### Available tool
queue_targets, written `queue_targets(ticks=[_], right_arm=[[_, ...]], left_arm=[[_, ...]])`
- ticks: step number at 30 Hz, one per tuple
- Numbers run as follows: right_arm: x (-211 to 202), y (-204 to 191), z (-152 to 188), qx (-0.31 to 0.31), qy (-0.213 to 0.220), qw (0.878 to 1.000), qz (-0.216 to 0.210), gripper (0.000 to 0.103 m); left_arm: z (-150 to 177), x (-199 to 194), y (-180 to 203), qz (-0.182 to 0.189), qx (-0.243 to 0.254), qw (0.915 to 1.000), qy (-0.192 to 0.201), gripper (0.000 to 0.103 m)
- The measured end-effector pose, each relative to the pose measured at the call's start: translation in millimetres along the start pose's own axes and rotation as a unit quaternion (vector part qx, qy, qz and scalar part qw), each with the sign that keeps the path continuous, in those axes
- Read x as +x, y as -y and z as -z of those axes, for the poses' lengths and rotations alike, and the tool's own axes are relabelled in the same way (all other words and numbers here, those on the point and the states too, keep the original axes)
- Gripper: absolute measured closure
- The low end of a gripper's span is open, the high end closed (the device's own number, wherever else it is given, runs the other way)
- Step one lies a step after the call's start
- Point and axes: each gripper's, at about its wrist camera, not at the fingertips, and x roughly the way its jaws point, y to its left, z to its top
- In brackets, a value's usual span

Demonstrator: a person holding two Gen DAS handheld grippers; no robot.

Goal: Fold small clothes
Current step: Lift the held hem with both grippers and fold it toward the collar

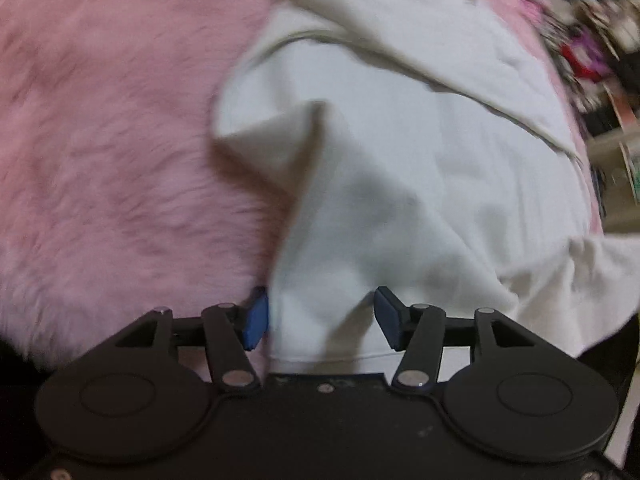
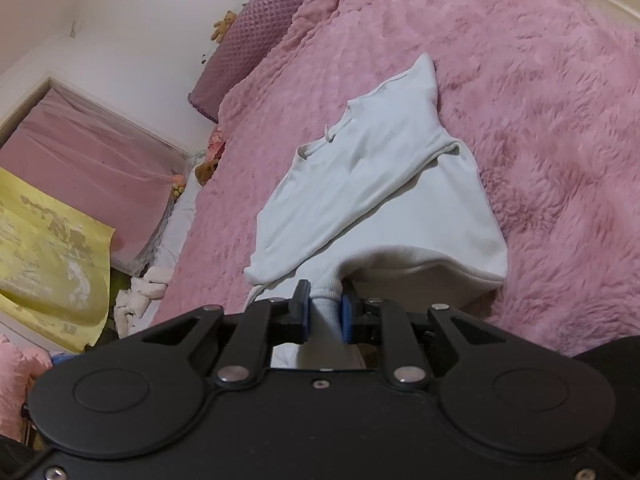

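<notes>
A bed covered by a shaggy pink blanket [image 2: 532,92] fills most of both views. On it lies a small white hoodie [image 2: 384,184], partly folded, its hood pointing away toward the far side of the bed and a drawstring showing near the neck. One ribbed cuff end of the garment is pinched between the blue pads of the right claw [image 2: 325,316], which is closed narrow on the cloth and lifts that part just off the blanket.

The left claw [image 1: 320,316] points steeply down over the same garment [image 1: 400,180]; its jaws stand fairly wide, with a fold of white cloth running between the blue pads [image 1: 256,318]. The left pad touches the cloth's edge, the right pad stands clear of it.

At the head of the bed a mauve quilted cushion [image 2: 256,52] leans against the white wall [image 2: 132,20], with a small teddy bear [image 2: 223,25] at its top. Beside the bed, a pink curtained window [image 2: 84,168] and a yellow patterned cloth [image 2: 48,256] hang lower left. In the left wrist view, blurred clutter [image 1: 592,48] sits past the bed's far edge.
</notes>
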Motion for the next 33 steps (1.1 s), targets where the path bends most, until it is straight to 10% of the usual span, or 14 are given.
queue_targets(ticks=[3,4,5,20,33], right_arm=[[-2.4,1.3,1.2,-0.004,-0.005,1.000,0.008,0.091],[-3.4,3.1,1.0,-0.004,-0.006,1.000,0.011,0.091],[-4.3,4.8,1.0,-0.004,-0.008,1.000,0.016,0.091],[-1.2,3.9,-5.8,-0.010,-0.012,0.999,0.032,0.091],[70.1,-19.5,-96.3,0.000,0.033,0.999,0.008,0.091]], left_arm=[[5.7,-8.4,14.1,0.005,0.039,0.9988,0.030,0.065],[5.5,-6.9,13.5,0.000,0.032,0.9990,0.031,0.097],[6.7,-6.0,10.9,0.004,0.022,0.9994,0.025,0.101],[-2.9,-73.9,44.5,0.066,0.023,0.9913,0.111,0.101],[-104.9,-100.3,17.6,0.110,-0.055,0.9716,0.202,0.101]])
